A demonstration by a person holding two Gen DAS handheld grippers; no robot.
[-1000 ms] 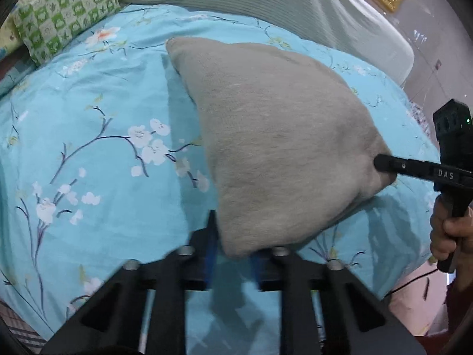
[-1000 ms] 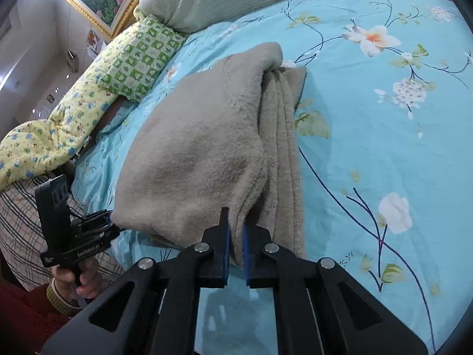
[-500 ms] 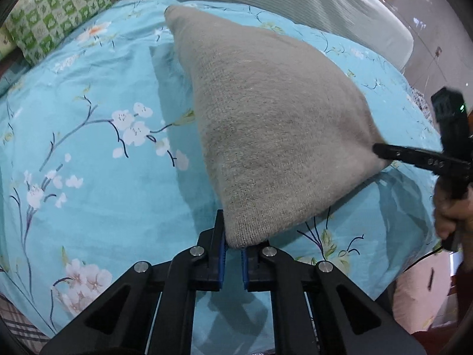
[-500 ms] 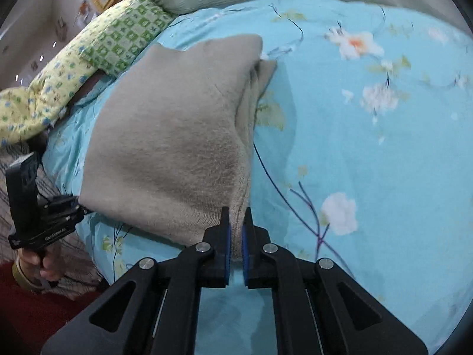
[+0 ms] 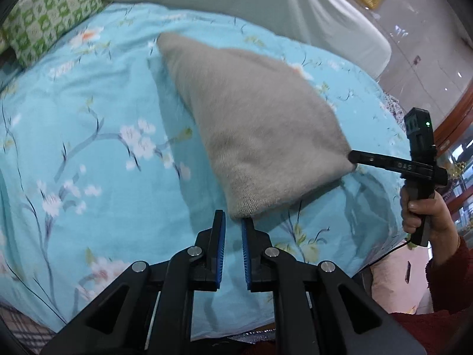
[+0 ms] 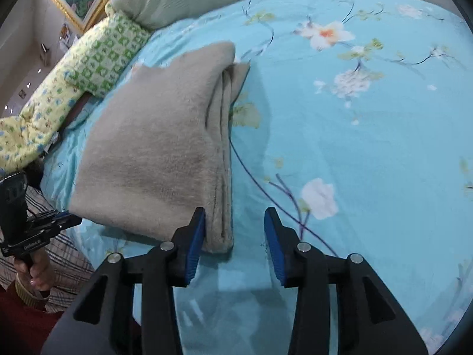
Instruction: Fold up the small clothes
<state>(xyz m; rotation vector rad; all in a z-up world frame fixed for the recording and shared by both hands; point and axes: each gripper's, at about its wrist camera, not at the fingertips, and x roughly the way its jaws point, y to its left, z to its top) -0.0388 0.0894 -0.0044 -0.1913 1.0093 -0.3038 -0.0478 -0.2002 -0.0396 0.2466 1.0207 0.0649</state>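
A folded grey fleece garment lies on the blue floral bedsheet. My left gripper has its jaws slightly parted, just off the garment's near corner, holding nothing. My right gripper is open wide, its left finger against the garment's near right corner, where stacked folded edges show. In the left wrist view the right gripper touches the garment's right corner. In the right wrist view the left gripper sits at the garment's left corner.
A green-checked pillow and a grey striped bolster lie at the head of the bed. A yellow floral quilt lies along the left side. The bed edge drops off near the person's hand.
Both grippers have let go of the garment corners: the right opened wide, the left parted slightly and drew back. The garment has settled flat on the bed.
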